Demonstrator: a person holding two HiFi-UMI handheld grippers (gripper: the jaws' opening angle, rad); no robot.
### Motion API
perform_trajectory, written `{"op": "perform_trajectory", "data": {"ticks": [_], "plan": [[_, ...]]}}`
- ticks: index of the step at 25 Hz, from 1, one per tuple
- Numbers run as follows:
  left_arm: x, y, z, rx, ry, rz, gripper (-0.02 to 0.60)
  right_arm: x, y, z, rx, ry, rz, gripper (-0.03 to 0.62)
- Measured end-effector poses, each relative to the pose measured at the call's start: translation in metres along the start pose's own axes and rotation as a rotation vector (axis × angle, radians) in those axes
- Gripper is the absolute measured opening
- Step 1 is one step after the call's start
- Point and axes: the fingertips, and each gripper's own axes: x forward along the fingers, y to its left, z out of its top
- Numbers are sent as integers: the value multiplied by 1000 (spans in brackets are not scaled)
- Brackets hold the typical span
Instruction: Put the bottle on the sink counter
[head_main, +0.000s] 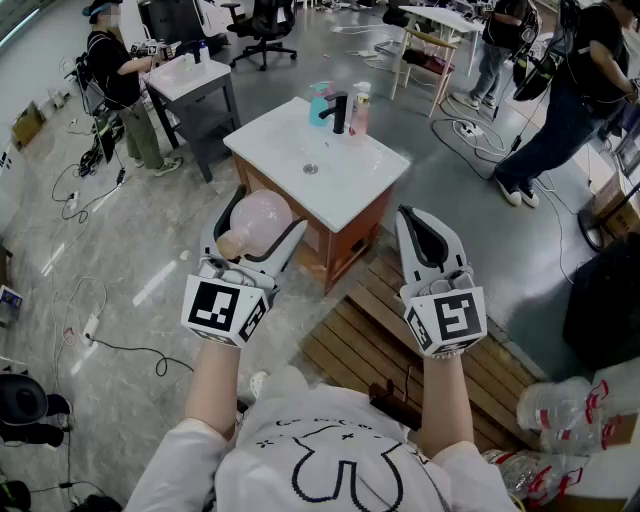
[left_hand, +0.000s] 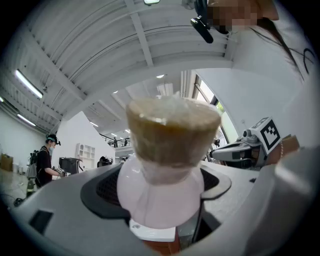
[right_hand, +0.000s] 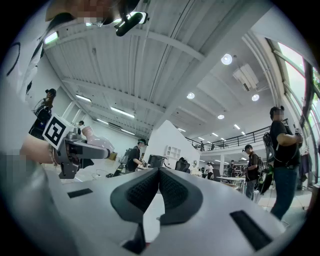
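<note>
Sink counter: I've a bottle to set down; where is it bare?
Bare on the sink counter: near edge and right corner, around the basin. Crowded: the far edge, where the faucet stands between a blue bottle and a pink bottle.

The bottle (head_main: 258, 222) is pale pink with a tan cap (left_hand: 172, 131). The left gripper (head_main: 268, 210) is grey-white with black pads, and its cube (head_main: 226, 309) bears black-and-white square markers. The sink counter (head_main: 350, 185) is white over orange-brown; at its far edge stand a black tap (head_main: 339, 112), a blue bottle (head_main: 321, 104) and a pink-and-white bottle (head_main: 359, 108).
</note>
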Motion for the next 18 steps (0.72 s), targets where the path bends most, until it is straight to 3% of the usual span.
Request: {"op": "perform_trajectory", "data": {"ticks": [9, 18], "plan": [[13, 5, -2, 11, 0, 30, 410, 9, -10, -11, 5, 18, 5, 28], [34, 53, -20, -12, 4, 44, 410, 52, -10, -24, 17, 29, -2, 28]]}}
